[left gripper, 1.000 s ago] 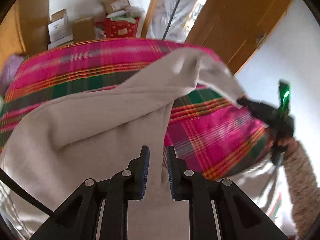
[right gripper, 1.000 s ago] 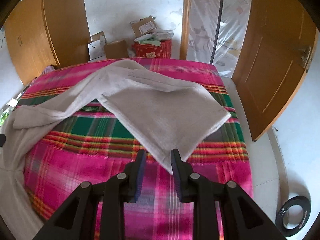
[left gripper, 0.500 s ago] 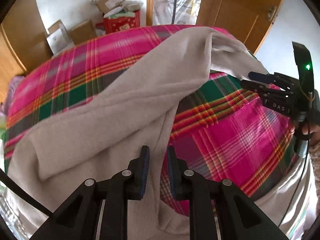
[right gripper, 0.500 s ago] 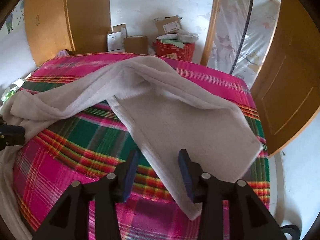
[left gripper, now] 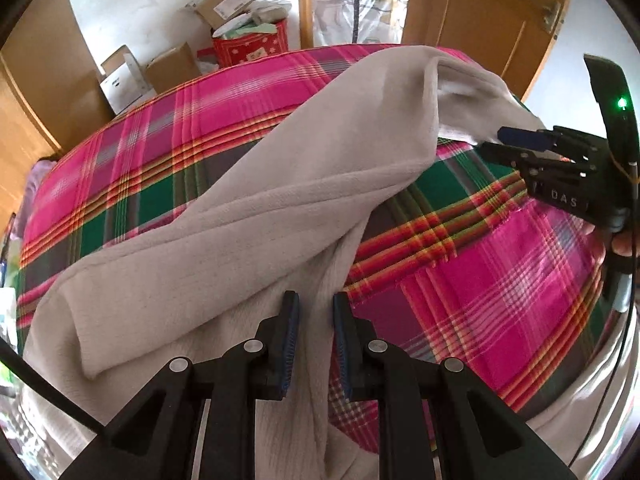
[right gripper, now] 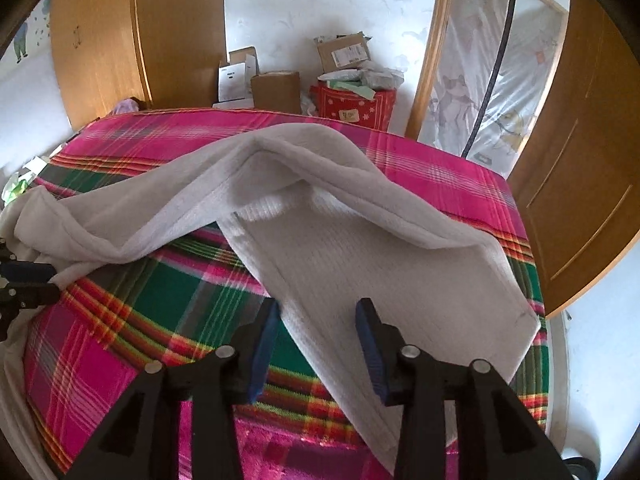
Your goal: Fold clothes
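A large beige cloth (left gripper: 280, 208) lies bunched across a bed with a pink and green plaid cover (left gripper: 500, 280). My left gripper (left gripper: 316, 320) is shut on a hanging fold of it at the bed's near edge. In the right wrist view the cloth (right gripper: 360, 256) has one flat flap spread towards me. My right gripper (right gripper: 318, 320) hovers open just above that flap's near edge, holding nothing. From the left wrist view the right gripper (left gripper: 496, 142) shows at the far right, its tips at the cloth's edge. The left gripper (right gripper: 40, 280) peeks in at the right view's left edge.
Cardboard boxes (right gripper: 276, 90) and a red bin (right gripper: 352, 104) full of packaging stand against the far wall. Wooden doors (right gripper: 580, 160) flank the bed, with a plastic-covered doorway (right gripper: 480, 80) between. A hand (left gripper: 624, 244) holds the right gripper's handle.
My right gripper has opened and let go of the cloth's corner, which now lies flat on the bed. My left gripper stays shut on its fold.
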Motion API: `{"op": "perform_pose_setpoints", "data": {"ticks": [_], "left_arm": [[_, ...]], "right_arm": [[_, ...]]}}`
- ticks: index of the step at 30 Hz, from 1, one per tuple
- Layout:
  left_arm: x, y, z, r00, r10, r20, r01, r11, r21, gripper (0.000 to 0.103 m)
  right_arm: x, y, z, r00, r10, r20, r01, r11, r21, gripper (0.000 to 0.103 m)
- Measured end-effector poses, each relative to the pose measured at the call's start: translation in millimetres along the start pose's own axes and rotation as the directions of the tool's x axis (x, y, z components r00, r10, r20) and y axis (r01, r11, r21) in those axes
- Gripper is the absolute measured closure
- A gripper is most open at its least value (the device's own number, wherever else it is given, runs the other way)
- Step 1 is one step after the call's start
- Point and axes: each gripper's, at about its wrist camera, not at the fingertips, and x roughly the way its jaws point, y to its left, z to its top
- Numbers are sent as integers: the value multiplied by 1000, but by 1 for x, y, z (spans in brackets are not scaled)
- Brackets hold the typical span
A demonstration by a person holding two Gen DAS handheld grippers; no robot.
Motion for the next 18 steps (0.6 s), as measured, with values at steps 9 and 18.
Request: {"op": "perform_pose_setpoints", "data": {"ticks": [9,18], "left_arm": [[-8,19,-9,993,-109,35,110,994,-19,99],[-25,32,-24,984,-174,49,175,984,-32,100]], "right_arm": [[-13,-9,0,998,-46,32,46,999,-1,96],[-51,-38,-5,990,-113,80,109,993,45,96]]}}
